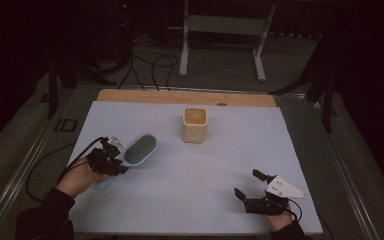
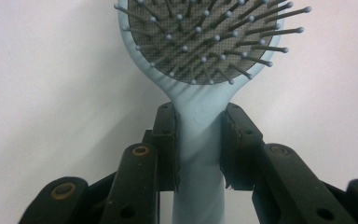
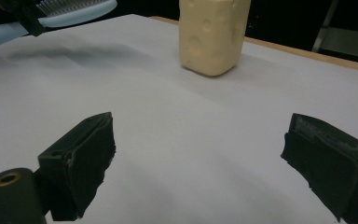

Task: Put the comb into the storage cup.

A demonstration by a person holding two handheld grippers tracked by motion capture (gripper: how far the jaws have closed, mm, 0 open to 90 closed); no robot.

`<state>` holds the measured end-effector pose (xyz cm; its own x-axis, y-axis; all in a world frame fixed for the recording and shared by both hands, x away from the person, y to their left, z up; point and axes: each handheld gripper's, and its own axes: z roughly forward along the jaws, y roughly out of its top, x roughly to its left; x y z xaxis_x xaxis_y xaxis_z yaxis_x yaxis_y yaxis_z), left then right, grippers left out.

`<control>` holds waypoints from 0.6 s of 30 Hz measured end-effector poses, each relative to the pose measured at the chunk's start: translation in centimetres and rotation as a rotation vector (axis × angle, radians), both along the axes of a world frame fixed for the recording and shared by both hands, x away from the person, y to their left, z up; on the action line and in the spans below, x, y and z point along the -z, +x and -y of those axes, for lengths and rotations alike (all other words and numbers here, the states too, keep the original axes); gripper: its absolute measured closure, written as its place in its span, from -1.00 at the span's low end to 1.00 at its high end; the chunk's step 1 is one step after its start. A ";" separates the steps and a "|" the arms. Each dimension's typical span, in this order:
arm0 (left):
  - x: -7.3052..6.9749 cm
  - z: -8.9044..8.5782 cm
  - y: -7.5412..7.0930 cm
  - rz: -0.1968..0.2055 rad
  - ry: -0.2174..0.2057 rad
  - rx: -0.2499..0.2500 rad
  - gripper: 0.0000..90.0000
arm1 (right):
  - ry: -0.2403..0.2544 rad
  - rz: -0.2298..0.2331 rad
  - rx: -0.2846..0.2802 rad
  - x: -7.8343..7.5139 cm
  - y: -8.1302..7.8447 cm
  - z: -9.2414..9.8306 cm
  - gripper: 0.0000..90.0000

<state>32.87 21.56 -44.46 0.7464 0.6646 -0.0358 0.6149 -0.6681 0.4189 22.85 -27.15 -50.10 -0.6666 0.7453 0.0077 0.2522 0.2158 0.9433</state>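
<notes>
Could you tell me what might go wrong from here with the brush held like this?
The left gripper clamps the brush only at its narrow neck, so the wide head may swing or slip. If the brush is meant for the cup, that light cup stands free and could tip when nudged.

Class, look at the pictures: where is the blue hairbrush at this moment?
In the high view the blue hairbrush is at the left of the white mat, its handle clamped in the left tongs, bristles up, left of the cream cup.
</notes>
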 end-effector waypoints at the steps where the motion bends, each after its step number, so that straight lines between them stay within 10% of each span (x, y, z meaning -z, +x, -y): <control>1: -0.1 0.0 0.0 0.003 -0.006 0.001 0.56 | 0.000 0.000 0.000 0.0 0.0 0.0 -0.81; 18: -2.0 1.2 0.0 0.102 -0.111 -0.013 0.56 | -0.001 0.000 0.002 0.0 0.0 0.0 -0.81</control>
<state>32.82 20.41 -42.47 0.7413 0.6703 -0.0336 0.5736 -0.6067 0.5504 22.81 -27.12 -50.07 -0.6653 0.7465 0.0073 0.2531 0.2164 0.9429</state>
